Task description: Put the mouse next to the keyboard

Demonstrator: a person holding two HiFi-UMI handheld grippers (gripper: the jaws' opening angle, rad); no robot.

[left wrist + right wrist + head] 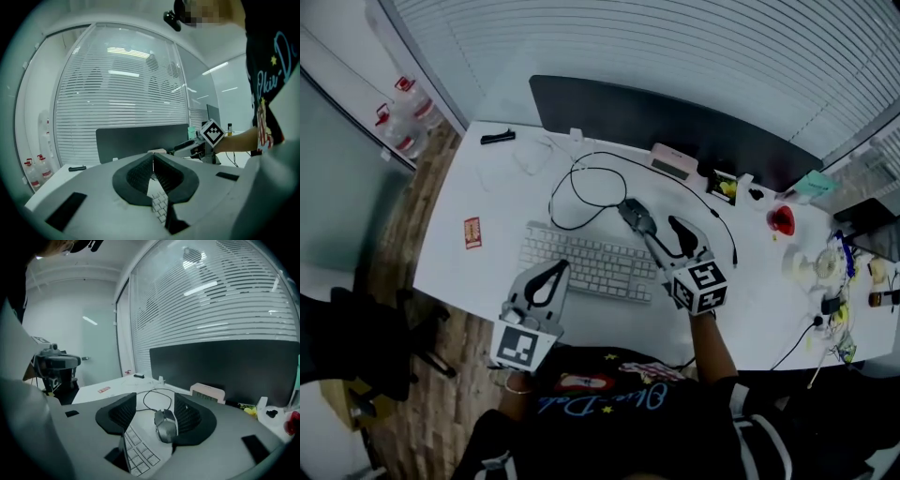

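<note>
A grey wired mouse lies on the white desk, just beyond the far right corner of the white keyboard. Its black cable loops away to the back. My right gripper is open around it. In the right gripper view the mouse rests on the desk close to the right pad, with a clear gap to the left pad and the keyboard below. My left gripper is shut on nothing over the keyboard's near edge, and in the left gripper view its tips meet.
A dark screen runs along the desk's back edge, with a pink box before it. A red cup and small clutter fill the right end. A red card and a black item lie at the left.
</note>
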